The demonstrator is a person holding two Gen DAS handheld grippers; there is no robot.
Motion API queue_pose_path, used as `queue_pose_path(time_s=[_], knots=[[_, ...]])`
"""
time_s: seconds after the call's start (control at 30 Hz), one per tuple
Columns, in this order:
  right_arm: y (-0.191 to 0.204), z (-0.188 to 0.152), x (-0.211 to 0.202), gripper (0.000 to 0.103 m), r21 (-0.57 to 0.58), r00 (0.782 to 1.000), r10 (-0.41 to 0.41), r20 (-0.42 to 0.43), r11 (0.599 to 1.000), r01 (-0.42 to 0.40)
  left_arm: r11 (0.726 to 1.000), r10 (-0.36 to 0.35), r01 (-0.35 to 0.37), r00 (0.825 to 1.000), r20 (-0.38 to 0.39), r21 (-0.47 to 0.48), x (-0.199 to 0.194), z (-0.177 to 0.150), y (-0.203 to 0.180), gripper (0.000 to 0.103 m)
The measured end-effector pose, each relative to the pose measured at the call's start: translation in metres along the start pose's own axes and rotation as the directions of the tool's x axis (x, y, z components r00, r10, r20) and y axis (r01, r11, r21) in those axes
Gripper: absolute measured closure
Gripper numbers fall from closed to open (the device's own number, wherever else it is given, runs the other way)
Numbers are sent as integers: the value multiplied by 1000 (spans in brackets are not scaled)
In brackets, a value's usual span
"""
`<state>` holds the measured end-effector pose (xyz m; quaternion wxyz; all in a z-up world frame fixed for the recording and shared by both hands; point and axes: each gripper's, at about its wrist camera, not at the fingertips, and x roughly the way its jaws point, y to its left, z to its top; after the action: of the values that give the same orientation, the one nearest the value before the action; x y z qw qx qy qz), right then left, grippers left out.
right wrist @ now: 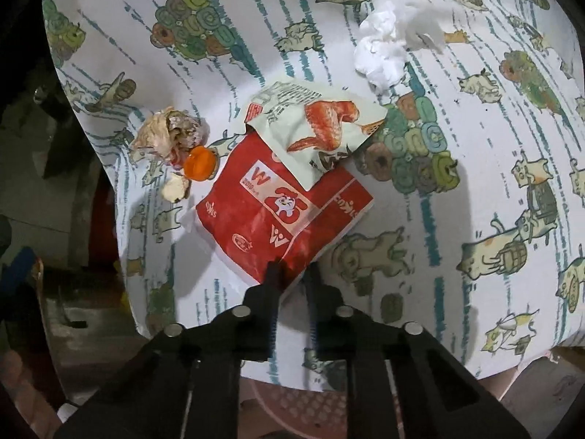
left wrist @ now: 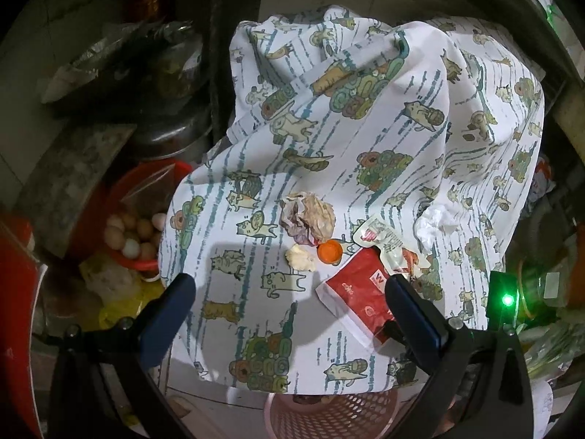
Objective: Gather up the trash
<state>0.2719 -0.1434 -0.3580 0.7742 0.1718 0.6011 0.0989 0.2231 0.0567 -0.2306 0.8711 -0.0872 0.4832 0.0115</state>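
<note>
Red paper bag (right wrist: 283,216) lies on the cat-print cloth (right wrist: 475,168), its near corner pinched between the narrowed fingers of the right gripper (right wrist: 292,269) — a grip at the edge, likely so it lifts clear. A chicken wrapper (right wrist: 321,128) overlaps its far end. Beyond: orange cap (right wrist: 199,164), crumpled brown paper (right wrist: 166,131), white tissue (right wrist: 384,51). The left gripper (left wrist: 289,283) hangs wide, empty — above a pink basket (left wrist: 329,413).

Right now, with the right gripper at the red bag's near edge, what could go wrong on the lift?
The right gripper pinches only the near edge of the red paper bag, so it may tear or slip. The chicken-print wrapper overlaps the bag and could slide off when it rises. The orange cap sits beside the bag and might roll across the cat-print cloth.
</note>
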Motion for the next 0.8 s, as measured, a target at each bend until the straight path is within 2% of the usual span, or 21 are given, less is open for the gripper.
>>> queue_pose_path(time_s=[0.1,0.4,0.47,0.63,0.7,0.8], knots=[[-4,-2,-5,98,12,1000,8,17,1000,-8,1000,0,0,1000,-4,1,1,-1,0,0],[3,-14,-52,100,-90,996,53,72,995,-46,1000,17,-17,1000,18,12,-7,-5,1,0],[2,-18,-66,100,-122,994,45,97,992,-33,1000,18,-19,1000,21,9,-9,-6,2,0],[-1,-30,-100,100,-204,979,-23,204,977,66,1000,20,-20,1000,21,1,-12,-9,3,0],[-8,-34,-112,100,-224,977,-17,212,972,66,1000,21,-21,1000,21,1,-13,-11,2,0],[-9,-40,-120,100,-290,983,16,181,956,38,1000,21,-21,1000,21,3,-15,-14,1,0]])
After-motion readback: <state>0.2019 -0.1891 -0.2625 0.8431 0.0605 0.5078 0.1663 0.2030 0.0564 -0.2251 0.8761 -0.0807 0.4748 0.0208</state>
